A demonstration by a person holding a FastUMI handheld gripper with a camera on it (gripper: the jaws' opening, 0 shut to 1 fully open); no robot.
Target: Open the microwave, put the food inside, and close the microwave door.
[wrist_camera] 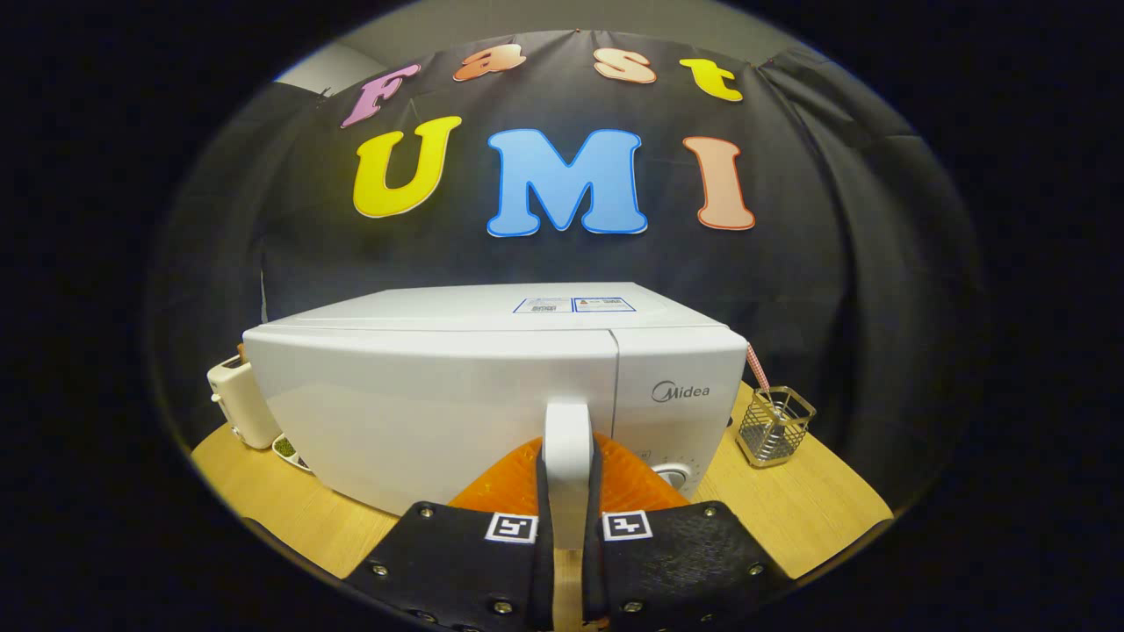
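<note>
**Fingers clamped on the microwave handle**

Right up front the hand-held gripper (567, 527) is pinching the door handle (567, 439), one finger either side of that smooth upright bar. The microwave (492, 386) is a glossy white box, door closed, sitting on a pale wood-grain worktop (817, 509). A boxy cream toaster (241, 399) sits left of it, and a square wire-mesh holder (775, 426) off to the right

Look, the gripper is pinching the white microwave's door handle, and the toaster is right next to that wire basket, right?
Not quite. In the gripper view, the gripper does pinch the door handle of the white microwave, but the toaster and the wire basket stand on opposite sides of the microwave, not next to each other.
</note>
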